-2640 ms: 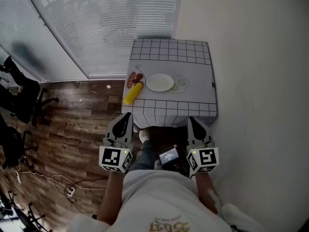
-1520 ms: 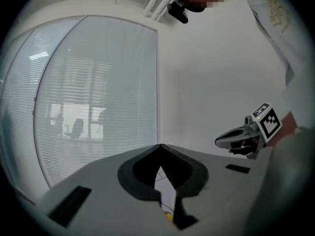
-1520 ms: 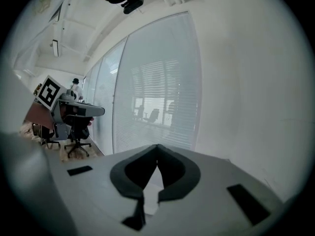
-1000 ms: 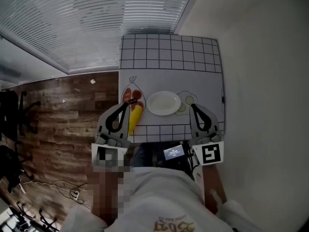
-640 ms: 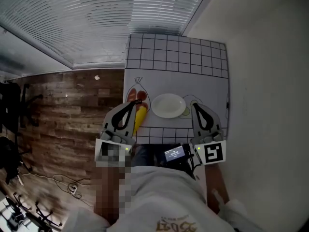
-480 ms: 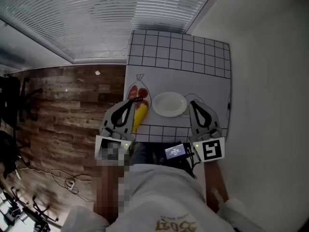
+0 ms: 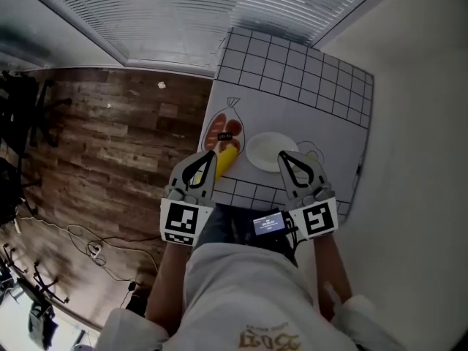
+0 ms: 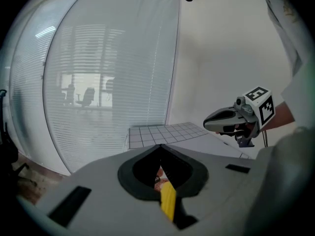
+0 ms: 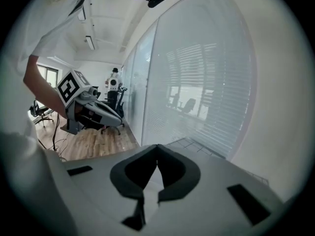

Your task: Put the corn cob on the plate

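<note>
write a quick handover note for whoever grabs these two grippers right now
Left gripper: shut, empty, at the table's front edge, close to the corn cob.
Right gripper: shut, empty, by the near rim of the plate.
The corn cob lies on the table just left of the plate, not on it. The plate is bare.
Done: nothing yet.
Left to do: open the jaws, grasp the cob, set it on the plate.

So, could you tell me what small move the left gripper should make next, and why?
Probably open the left gripper: its jaws are shut, while the corn cob lies on the table just ahead of them, left of the plate, not yet gripped.
</note>
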The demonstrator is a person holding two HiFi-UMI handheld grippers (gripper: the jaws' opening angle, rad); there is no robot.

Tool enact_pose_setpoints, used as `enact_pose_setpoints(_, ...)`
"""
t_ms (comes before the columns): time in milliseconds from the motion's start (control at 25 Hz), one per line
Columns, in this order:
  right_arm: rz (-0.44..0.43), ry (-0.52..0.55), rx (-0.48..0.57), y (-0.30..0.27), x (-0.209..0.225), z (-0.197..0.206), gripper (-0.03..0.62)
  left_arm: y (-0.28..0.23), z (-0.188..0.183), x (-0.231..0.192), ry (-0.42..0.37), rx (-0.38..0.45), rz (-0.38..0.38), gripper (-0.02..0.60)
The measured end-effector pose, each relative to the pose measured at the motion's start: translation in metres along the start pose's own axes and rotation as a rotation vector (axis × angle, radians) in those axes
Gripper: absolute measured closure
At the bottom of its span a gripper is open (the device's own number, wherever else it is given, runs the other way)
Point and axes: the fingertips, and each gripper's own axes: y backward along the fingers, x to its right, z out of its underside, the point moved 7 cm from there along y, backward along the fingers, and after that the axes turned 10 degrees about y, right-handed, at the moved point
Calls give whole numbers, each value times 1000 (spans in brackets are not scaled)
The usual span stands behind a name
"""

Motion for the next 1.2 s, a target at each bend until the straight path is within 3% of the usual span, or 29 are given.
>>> enact_pose_setpoints(480,-261,90,22,-47,-33,8,586,12,65,-1,-1,-158,-86,572)
enact_pose_setpoints(920,-467,167,23,-78,-60,24,581,14,106,-1,28,-254,-103,572)
enact_pose_setpoints(1000,-506,177,20,-84,-66,28,557,12,109,-2,17,-254,-101,570)
enact_pose_setpoints(1120,-581,206,-1,-91,-77,35,495,9,116,-1,13,-270,-91,483)
enact_pose_setpoints(1200,-629,229,-15,-97,-83,39,454,5,121,-1,2,-289,-82,461)
